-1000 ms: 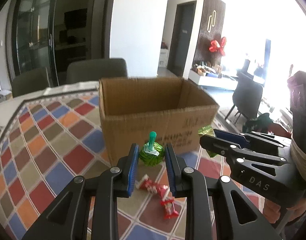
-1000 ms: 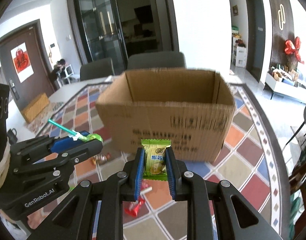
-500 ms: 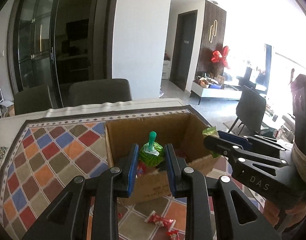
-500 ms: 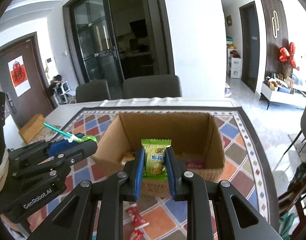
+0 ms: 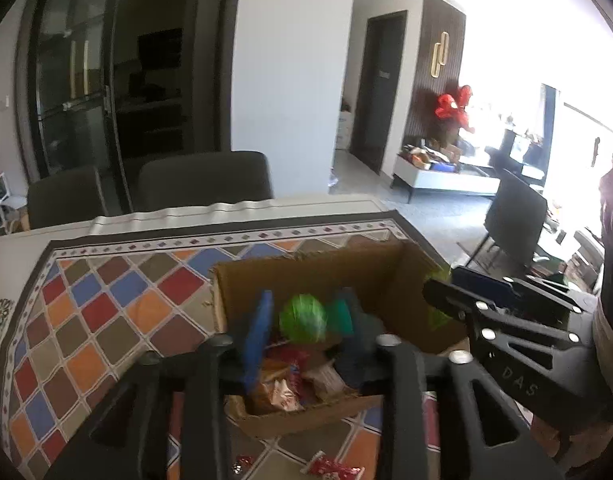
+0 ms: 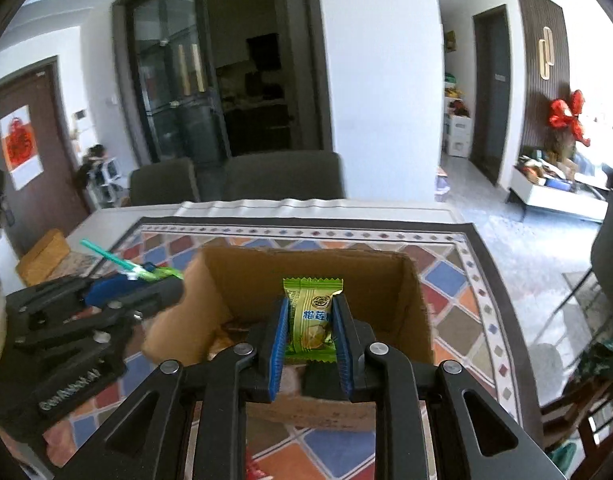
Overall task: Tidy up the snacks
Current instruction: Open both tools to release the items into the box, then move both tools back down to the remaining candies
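Your left gripper (image 5: 304, 328) hangs over the open cardboard box (image 5: 314, 272), and its jaws have just been opening: the blue pads stand apart with a gap on either side of the green candy (image 5: 303, 317), which sits blurred between them above the wrappers already in the box. From the right wrist view the candy's teal stick (image 6: 102, 253) juts out past your left gripper's fingers, beside the box's left wall.

Your right gripper (image 6: 308, 330) is also over the box, and its jaws have just been easing apart; the green snack packet (image 6: 311, 316) is between its blue pads, upright, with both pads against its sides.

The box stands on the patterned tablecloth (image 5: 106, 300). Red-wrapped candies (image 5: 330, 469) lie on the cloth just in front of the box, outside it
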Tool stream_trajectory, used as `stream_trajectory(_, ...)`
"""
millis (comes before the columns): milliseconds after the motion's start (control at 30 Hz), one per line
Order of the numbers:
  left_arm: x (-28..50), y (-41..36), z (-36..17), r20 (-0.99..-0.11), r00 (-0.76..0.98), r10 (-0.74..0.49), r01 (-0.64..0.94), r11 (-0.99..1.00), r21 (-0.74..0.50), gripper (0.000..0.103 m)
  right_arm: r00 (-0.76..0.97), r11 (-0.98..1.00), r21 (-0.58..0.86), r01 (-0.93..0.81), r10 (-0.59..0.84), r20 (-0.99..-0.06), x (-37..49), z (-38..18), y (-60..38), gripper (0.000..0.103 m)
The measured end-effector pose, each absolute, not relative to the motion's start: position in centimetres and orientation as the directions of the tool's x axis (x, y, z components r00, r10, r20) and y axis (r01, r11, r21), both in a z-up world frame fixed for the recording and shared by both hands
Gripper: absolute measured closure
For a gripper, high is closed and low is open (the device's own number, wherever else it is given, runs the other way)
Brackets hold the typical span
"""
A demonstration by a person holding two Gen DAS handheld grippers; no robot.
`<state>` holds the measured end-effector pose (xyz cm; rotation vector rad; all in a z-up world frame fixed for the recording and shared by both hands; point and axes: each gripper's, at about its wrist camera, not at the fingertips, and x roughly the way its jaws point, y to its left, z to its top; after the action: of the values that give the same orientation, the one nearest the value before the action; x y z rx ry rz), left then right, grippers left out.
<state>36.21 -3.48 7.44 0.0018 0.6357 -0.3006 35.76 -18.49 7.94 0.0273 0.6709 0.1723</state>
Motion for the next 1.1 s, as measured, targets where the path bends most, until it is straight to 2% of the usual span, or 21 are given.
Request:
stream_trajectory(67,35.9,-3.5,7.6,-0.58,0.767,-0.273,0.277,0.957,-0.084,0.06,0.768,0.987,0.079,-0.143,0.161,-0.62,36.0,7.7,-18.7,0.071)
stream_trajectory(633,30.5,-2.0,8.1,-0.557,0.797,-0.233,0.241,0.969,-0.061,0.06,0.782,0.976,0.135,-0.174,0.22,-0.584,31.6,8.1,-18.2,0.071)
stream_trajectory(800,28.0,-1.2,8.6,-0.534,0.82,-0.206,0.215,0.976,-0.046,0.058,0.788,0.969,0.141,-0.202,0.247,-0.564,29.4,8.5,-17.2,0.07)
stream_trajectory(1100,24.1,1.3,8.0,-0.548,0.821,-0.162,0.163,0.986,-0.047,0.055,0.777,0.957,0.159,-0.243,0.29,-0.558,26.1,7.9,-15.0,0.067)
